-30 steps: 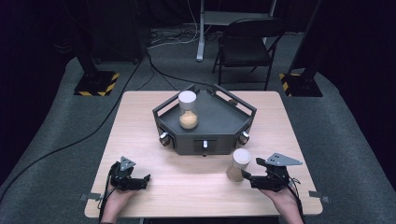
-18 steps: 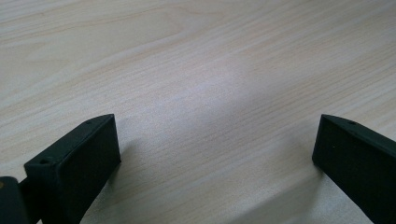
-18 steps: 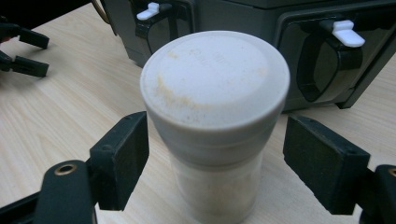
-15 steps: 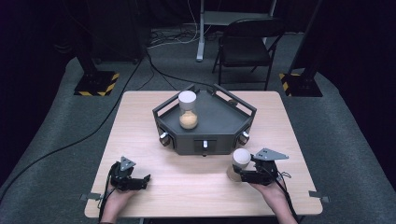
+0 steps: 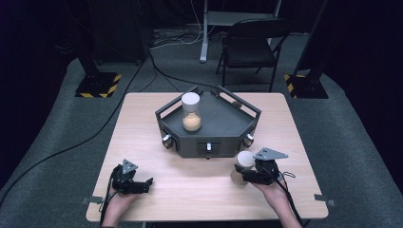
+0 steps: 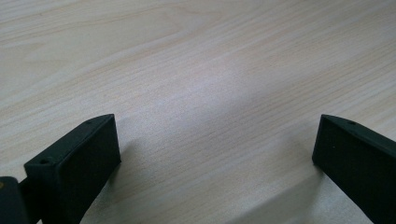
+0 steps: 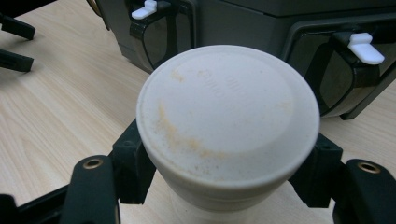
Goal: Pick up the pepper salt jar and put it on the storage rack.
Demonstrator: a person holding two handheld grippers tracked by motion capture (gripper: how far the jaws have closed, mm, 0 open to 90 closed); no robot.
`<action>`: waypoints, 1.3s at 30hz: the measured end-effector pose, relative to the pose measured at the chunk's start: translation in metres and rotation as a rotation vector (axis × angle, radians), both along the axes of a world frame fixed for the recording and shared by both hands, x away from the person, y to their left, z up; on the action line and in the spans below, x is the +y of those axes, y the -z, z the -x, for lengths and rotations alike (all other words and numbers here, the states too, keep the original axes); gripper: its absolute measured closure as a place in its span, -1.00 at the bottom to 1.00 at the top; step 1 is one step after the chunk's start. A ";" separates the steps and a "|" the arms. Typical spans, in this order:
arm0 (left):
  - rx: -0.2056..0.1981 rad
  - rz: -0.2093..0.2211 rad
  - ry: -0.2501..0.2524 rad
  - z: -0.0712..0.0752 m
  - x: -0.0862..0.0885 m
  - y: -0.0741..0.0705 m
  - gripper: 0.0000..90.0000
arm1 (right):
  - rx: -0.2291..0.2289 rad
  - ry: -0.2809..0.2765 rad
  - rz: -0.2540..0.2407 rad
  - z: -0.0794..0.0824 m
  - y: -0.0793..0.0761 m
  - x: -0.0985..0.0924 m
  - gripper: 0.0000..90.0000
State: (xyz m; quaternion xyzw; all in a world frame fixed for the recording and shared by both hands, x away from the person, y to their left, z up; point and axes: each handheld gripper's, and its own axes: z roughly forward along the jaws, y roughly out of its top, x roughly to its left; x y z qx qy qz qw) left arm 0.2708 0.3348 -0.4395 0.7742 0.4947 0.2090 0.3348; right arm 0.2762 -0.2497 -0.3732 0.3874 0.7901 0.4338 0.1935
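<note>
Right gripper (image 5: 243,174) jaws just closed, now clamping upright hourglass (image 5: 244,165) below white cap, long axis vertical, near table (image 5: 142,133) front edge. Dark tray (image 5: 223,124) lies at 11 o'clock. Left gripper (image 5: 142,184) spread wide, holding nothing, well apart at 9 o'clock.

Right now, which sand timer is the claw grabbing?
The sand timer standing on the table in front of the dark tray; the right claw is shut on it. The other timer stands untouched inside that tray.
</note>
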 end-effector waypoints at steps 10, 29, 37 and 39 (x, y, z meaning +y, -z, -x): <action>0.000 0.000 0.000 0.000 0.000 0.000 -0.99 | 0.006 -0.025 -0.027 -0.003 -0.028 -0.008 -0.27; 0.000 0.000 0.000 0.000 0.000 0.000 -0.99 | -0.041 -0.032 -0.011 -0.006 -0.096 -0.006 -0.27; 0.000 -0.001 0.000 0.000 0.000 0.000 -0.99 | -0.049 -0.019 -0.038 -0.013 -0.114 -0.010 -0.27; 0.000 -0.001 0.000 0.000 0.000 0.000 -0.99 | -0.051 -0.013 -0.043 -0.016 -0.117 -0.010 -0.27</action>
